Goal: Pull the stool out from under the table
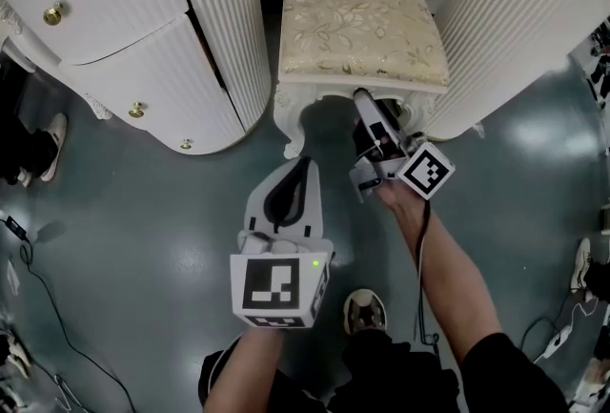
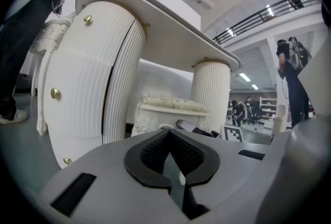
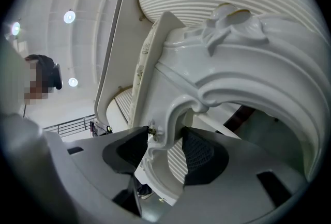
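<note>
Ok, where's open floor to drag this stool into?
Free: the bare floor in front of the stool, out to the drawers on the left. Crowded: pedestals flank the stool closely, and the person's shoe stands in the path.

1. I read the stool (image 1: pixel 362 15) seat as beige-gold with a leaf-and-flower pattern; its carved frame is glossy white.
2. The table (image 1: pixel 124 10) is white with vertical ribbing; its knobs (image 1: pixel 53 15) are gold.
3. The floor (image 1: pixel 143 239) is dark grey-green.
4. The left gripper (image 1: pixel 303 163) and right gripper (image 1: pixel 363 98) have light grey bodies, black pads and black-and-white square markers.
</note>
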{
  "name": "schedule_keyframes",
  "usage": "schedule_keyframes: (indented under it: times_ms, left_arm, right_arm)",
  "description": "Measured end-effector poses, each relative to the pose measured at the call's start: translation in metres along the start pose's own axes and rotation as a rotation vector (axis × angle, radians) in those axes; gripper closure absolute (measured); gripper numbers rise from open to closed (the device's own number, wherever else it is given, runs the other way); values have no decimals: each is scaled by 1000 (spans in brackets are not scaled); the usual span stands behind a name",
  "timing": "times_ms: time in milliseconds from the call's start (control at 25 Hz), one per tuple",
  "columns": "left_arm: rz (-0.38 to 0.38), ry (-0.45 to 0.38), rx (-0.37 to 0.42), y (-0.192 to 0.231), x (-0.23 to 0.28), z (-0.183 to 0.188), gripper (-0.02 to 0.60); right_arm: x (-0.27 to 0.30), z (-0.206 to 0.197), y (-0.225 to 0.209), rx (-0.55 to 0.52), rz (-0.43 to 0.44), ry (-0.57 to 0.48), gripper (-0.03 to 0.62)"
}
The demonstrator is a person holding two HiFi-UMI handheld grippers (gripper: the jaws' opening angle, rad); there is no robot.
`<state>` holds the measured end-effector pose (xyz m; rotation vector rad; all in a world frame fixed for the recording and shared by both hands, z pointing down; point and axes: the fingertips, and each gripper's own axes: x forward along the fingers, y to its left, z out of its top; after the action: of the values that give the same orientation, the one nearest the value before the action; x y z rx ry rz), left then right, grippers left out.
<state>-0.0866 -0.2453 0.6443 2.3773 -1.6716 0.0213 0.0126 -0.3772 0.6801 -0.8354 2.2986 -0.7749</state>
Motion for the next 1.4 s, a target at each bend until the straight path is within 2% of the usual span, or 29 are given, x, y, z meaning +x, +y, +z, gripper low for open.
schedule_keyframes:
  times_ms: [160,280,480,760,1000,1120,1160,1200,1240,1400]
  left_arm:
    - [87,-5,98,27,5,10,575]
    - [99,-10,153,46,13,20,575]
    - [152,-19,192,52,22,25,575]
    - [107,34,223,62,44,27,575]
    - [116,108,251,70,58,11,575]
    - [103,172,270,75,67,-5,575]
    - [82,197,271,74,70,-11,517]
    - [60,220,267,72,73,-16,359]
    - [42,236,262,71,76,-20,311]
    - [18,271,275,74,96,-32,290]
  right_arm:
    - [0,1,1,2,8,17,387]
    - [0,0,0,2,-6,3,388]
    - [0,0,0,24,49,15,388]
    - [2,-1,2,13,41,13,390]
    - [2,-1,1,19,43,26,388]
    - [2,0,1,18,46,26,390]
    - [2,0,2,18,49,26,390]
    - [2,0,2,18,51,27,389]
    - [3,0,2,19,53,29,390]
    - [3,0,2,22,54,35,389]
